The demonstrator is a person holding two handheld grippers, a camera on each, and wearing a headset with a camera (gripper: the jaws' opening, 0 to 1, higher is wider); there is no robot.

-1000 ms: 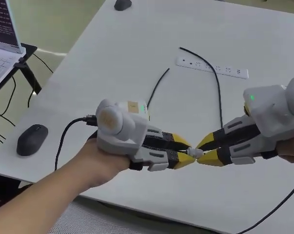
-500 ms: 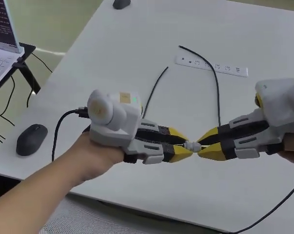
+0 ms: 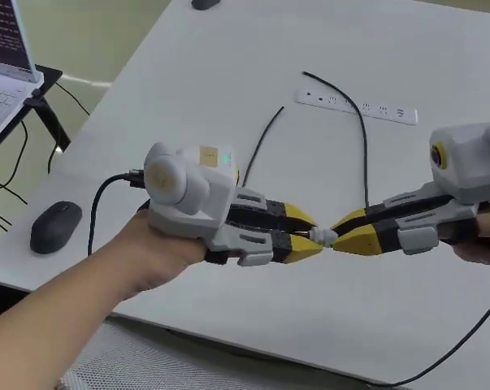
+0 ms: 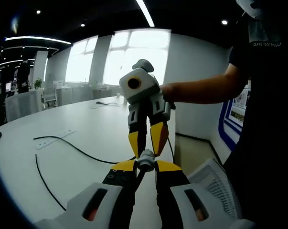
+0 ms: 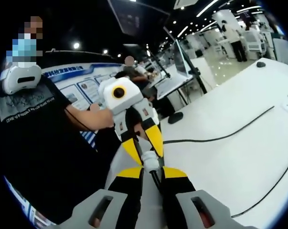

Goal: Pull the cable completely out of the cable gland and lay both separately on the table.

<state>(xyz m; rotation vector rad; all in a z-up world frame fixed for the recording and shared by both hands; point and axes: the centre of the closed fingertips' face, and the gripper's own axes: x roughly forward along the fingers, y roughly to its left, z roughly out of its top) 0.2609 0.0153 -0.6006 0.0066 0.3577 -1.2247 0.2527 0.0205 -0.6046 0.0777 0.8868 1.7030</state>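
Moved: over the last second the right gripper (image 3: 337, 237) has rolled and flattened to nearly level, while the left gripper (image 3: 313, 240) has hardly shifted.
Gland: the small white plastic cable gland (image 3: 323, 236) is held in the air between the two sets of tips, above the table's near edge.
Left gripper: jaws pressed together on one end of the gland.
Right gripper: jaws closed on the other end, seemingly on the gland rather than the cable.
Cable: the thin black cable (image 3: 363, 154) trails back across the table; by my judgement it is not yet out.
Why: opposed grips let one side brace while the other pulls, I judge.
Surface: a plain white table (image 3: 228, 65), with a white power strip (image 3: 356, 107) far back and a black computer mouse (image 3: 56, 227) at the left.
Room: an open office with bright windows (image 4: 129, 57).
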